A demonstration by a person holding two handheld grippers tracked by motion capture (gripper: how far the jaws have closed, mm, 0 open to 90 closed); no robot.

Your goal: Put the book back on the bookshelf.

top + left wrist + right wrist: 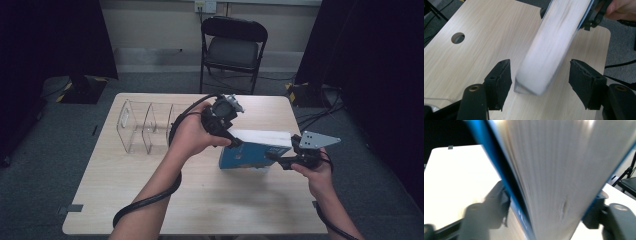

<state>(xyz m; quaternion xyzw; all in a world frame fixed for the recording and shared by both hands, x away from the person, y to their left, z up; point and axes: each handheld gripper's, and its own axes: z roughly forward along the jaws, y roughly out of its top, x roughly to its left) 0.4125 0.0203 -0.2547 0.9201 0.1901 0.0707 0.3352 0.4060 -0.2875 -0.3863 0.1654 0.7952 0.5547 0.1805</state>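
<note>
Book [256, 149] stands on edge near the surface's [150, 210] right edge — right claw [280, 159] grips it, left claw [540, 82] gapes around its end. Filing into the clear rack [145, 127] remains undone.

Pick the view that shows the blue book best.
The high view: the blue book shows whole there, standing on the table with its blue cover and white page edge in sight. The left gripper view shows a blurred page edge, the right gripper view a close-up of pages and a cover strip.
</note>
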